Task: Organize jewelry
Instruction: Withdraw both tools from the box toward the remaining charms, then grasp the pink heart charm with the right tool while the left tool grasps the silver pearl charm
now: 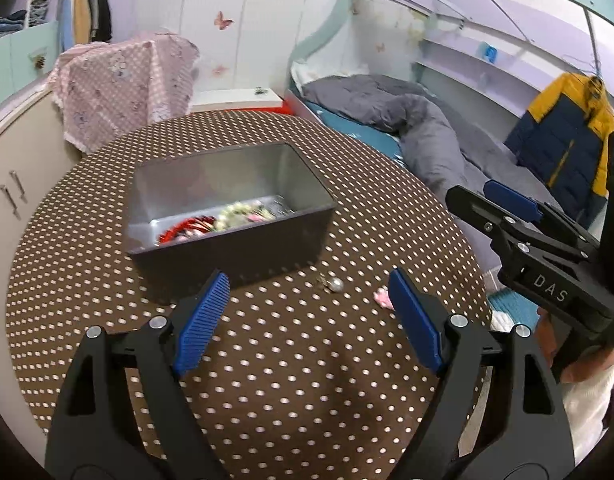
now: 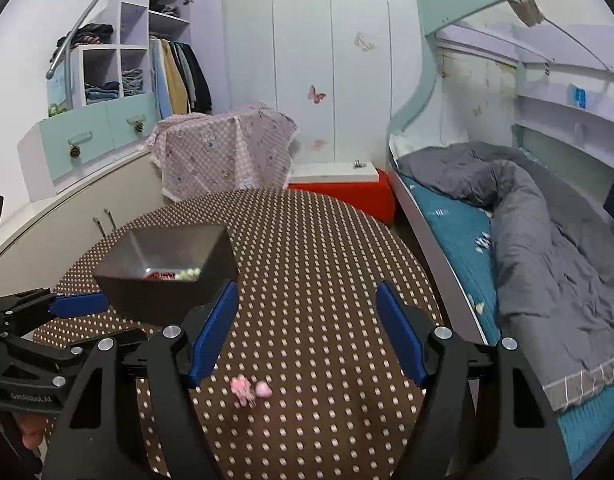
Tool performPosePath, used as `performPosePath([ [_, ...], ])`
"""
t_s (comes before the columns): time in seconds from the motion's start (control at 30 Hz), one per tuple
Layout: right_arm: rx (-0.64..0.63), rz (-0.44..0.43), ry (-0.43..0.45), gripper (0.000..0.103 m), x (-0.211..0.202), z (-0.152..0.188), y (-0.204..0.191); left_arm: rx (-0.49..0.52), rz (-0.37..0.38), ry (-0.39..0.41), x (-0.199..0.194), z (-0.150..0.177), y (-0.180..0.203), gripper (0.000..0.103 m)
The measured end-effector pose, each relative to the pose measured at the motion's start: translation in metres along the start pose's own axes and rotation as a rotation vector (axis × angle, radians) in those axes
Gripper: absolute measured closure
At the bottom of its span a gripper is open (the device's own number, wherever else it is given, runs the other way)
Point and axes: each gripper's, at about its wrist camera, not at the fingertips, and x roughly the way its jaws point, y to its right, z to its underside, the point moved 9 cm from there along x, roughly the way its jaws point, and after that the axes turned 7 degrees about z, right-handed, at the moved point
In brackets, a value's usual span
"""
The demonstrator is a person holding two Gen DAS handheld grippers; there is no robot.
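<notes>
A dark open box (image 1: 235,248) stands on the round table with the brown dotted cloth (image 1: 299,384). A red bracelet (image 1: 187,229) and pale beaded pieces (image 1: 243,212) lie inside it. Just in front of the box, a pearl earring (image 1: 335,283) and a small pink piece (image 1: 383,298) rest on the cloth. My left gripper (image 1: 309,316) hovers open above them, with nothing between its fingers. In the right wrist view, the pink piece (image 2: 251,389) lies below my open right gripper (image 2: 307,332), which holds nothing. The box (image 2: 167,280) sits to its left.
A bed with a grey duvet (image 2: 547,248) runs along the table's right side. Behind the table stand a red and white stool (image 2: 339,184), a pink draped cloth (image 2: 227,148) and low cabinets (image 2: 67,216). Each gripper shows at the edge of the other's view.
</notes>
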Motion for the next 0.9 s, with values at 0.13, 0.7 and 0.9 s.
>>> performPosePath([
  [0.13,0.007,0.007,-0.035,0.035,0.003,0.013,0.004,0.033,0.017,-0.017,0.014,0.008,0.008,0.022],
  [0.7,0.025,-0.021,-0.149,0.036,0.022,0.048,0.009,0.051,0.036,-0.141,0.067,0.019,0.003,0.068],
  [0.9,0.02,-0.06,-0.171,0.036,0.021,0.057,0.002,0.074,0.005,-0.158,0.07,0.02,0.004,0.079],
])
